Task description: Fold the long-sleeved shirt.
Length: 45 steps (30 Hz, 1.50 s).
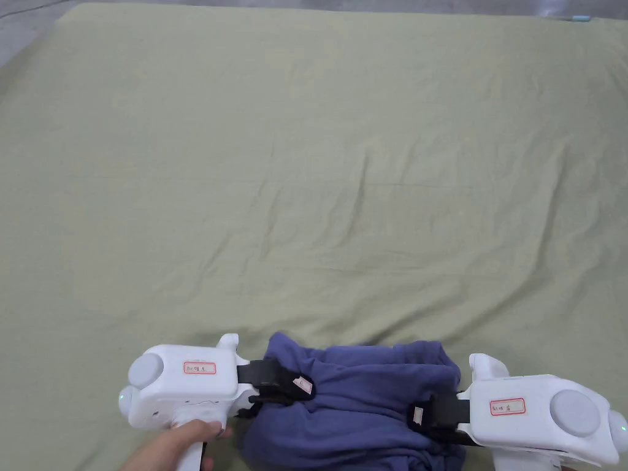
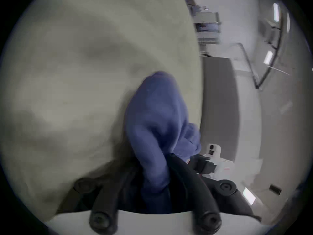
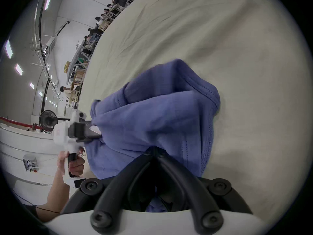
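A blue long-sleeved shirt (image 1: pixel 359 402) hangs bunched between my two grippers at the near edge of the green-covered surface (image 1: pixel 306 172). My left gripper (image 1: pixel 300 387) is shut on the shirt's left end, and in the left gripper view the blue cloth (image 2: pixel 157 128) is pinched between its black jaws. My right gripper (image 1: pixel 418 418) is shut on the shirt's right end. In the right gripper view the jaws meet on a fold of the shirt (image 3: pixel 160 116), and the left gripper (image 3: pixel 94 134) holds the far end. The shirt's lower part runs out of the head view.
The green sheet stretches wide and wrinkled beyond the shirt. A hand (image 1: pixel 178 444) holds the left gripper's handle. Beyond the surface, the right gripper view shows several people (image 3: pixel 108 11) at tables, a fan (image 3: pixel 48 120) and a pale floor.
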Available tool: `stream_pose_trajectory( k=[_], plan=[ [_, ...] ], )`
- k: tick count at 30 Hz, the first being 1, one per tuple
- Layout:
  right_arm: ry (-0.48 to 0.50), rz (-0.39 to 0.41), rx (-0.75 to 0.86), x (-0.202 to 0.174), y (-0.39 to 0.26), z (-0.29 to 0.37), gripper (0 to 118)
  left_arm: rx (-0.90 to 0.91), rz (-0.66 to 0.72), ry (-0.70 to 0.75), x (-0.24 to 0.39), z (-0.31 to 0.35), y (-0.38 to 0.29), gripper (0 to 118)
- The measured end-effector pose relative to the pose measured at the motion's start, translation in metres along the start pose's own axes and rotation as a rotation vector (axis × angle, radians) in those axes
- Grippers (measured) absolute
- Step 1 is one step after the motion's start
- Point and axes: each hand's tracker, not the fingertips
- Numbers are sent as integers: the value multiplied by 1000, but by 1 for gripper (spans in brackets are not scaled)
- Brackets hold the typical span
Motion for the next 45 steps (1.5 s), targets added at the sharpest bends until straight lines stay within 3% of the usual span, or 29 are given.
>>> stream_pose_trajectory(
  k=[1, 2, 4, 9, 13, 20, 24, 27, 32, 37, 39, 45],
  plan=[
    [-2, -4, 4, 0, -1, 0, 3, -17, 82, -172, -6, 2, -3, 11],
    [3, -12, 10, 0, -2, 0, 3, 11, 81, -196, -5, 6, -6, 11],
    [8, -18, 19, 0, -4, 0, 3, 54, 4, -102, 0, 8, -12, 11],
    [-25, -34, 49, -10, -10, 6, 3, 73, -25, -14, 29, 17, -19, 11],
    [-194, 60, 166, -58, -17, 31, 3, 54, -118, 47, 68, 41, -17, 11],
    [-330, 159, 391, -162, -11, 54, 3, 94, -261, 281, 89, 104, 2, 11],
    [-221, 227, 421, -224, -11, 48, 3, 116, -277, 330, 73, 144, 17, 11],
    [-175, 355, 406, -277, -17, 39, 3, 158, -269, 416, 58, 182, 28, 11],
    [-72, 458, 345, -339, -27, 19, 3, 230, -196, 511, 20, 248, 52, 11],
    [0, 517, 278, -374, -39, 3, 3, 254, -111, 614, -22, 295, 67, 11],
    [66, 515, 222, -375, -44, 2, 3, 270, -43, 574, -33, 308, 65, 11],
    [68, 550, 188, -377, -56, -2, 3, 221, -36, 648, -57, 313, 59, 11]
  ],
)
